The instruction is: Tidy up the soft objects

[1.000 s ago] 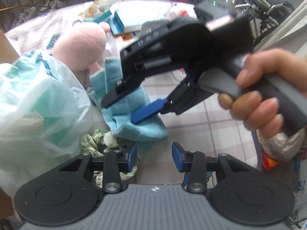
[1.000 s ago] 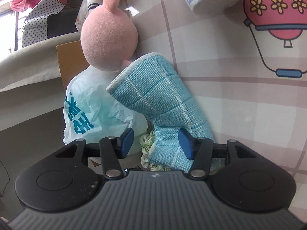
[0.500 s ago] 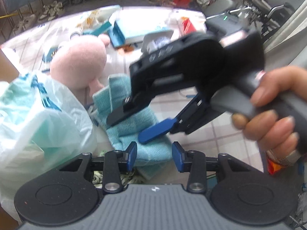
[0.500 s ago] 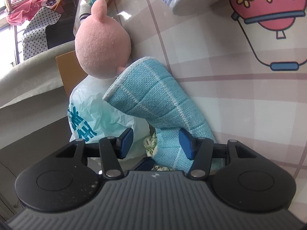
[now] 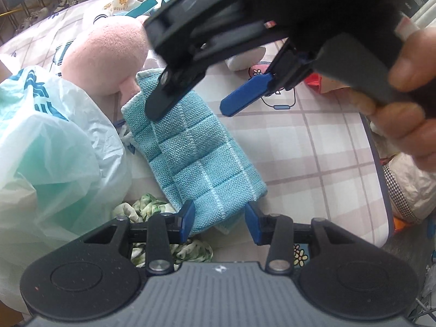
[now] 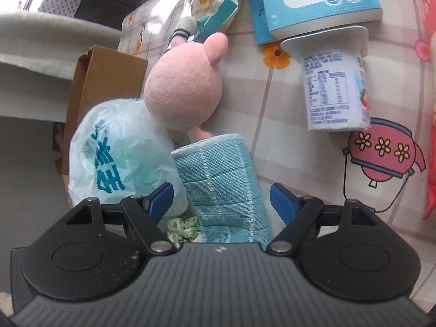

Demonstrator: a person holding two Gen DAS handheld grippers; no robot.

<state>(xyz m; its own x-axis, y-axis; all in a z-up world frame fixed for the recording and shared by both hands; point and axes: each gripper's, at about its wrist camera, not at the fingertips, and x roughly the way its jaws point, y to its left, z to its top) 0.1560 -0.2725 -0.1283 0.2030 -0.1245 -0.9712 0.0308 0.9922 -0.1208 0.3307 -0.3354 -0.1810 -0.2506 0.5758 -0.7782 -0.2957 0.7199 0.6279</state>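
Note:
A folded light-blue checked cloth (image 5: pixel 196 158) (image 6: pixel 226 179) lies on the checked tablecloth, its far end against a pink plush toy (image 5: pixel 106 54) (image 6: pixel 182 92). My left gripper (image 5: pixel 219 220) hangs over the cloth's near end, which sits between its blue pads; the jaws are easing apart and do not pinch it. My right gripper (image 5: pixel 189 110) (image 6: pixel 222 200) hovers above the cloth, held by a hand (image 5: pixel 403 109). Its jaws are opening wide, with the cloth between them and untouched. A crumpled green-and-white fabric (image 5: pixel 141 209) (image 6: pixel 182 224) lies by the cloth.
A white-and-green plastic bag (image 5: pixel 54 150) (image 6: pixel 117 158) bulges at the left, in front of a cardboard box (image 6: pixel 109 76). A yoghurt cup (image 6: pixel 335 90), a blue-white box (image 6: pixel 313 2) and a packet (image 6: pixel 215 0) lie farther back. The table's edge (image 5: pixel 378 163) runs down the right.
The right gripper's jaws spread wide off the blue cloth, and it rose and rolled. The left gripper sank until the cloth's near end lay between its pads.

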